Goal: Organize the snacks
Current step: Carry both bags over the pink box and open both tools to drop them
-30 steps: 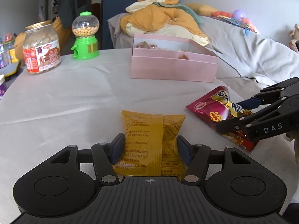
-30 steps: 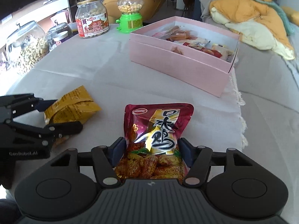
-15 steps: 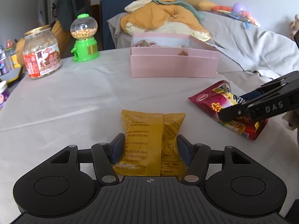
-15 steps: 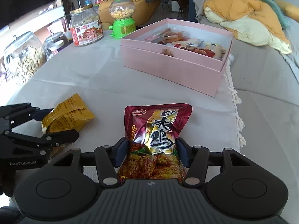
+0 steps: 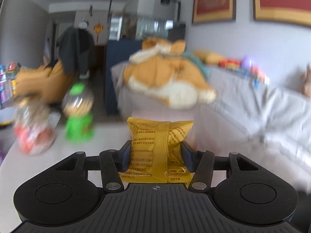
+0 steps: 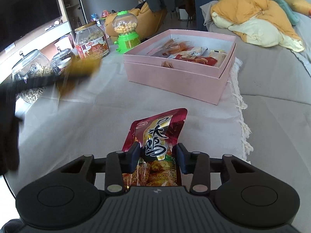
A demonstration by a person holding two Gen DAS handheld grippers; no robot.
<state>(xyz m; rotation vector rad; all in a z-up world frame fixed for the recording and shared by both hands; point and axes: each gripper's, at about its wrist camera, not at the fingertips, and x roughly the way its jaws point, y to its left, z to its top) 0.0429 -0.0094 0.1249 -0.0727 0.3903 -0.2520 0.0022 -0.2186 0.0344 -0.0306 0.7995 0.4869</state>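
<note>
My left tongs are clamped on the yellow snack packet, long axis pointing ahead — lifted clear. My right tongs pinch the red chicken-snack pouch, tip leaning forward-right. The pink box lies ahead of them, slightly right — my right side looks nearer.

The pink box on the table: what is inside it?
The pink box holds several wrapped snack packets in red, orange and white. Its near wall hides the floor closest to the camera, so the full count cannot be told.
</note>
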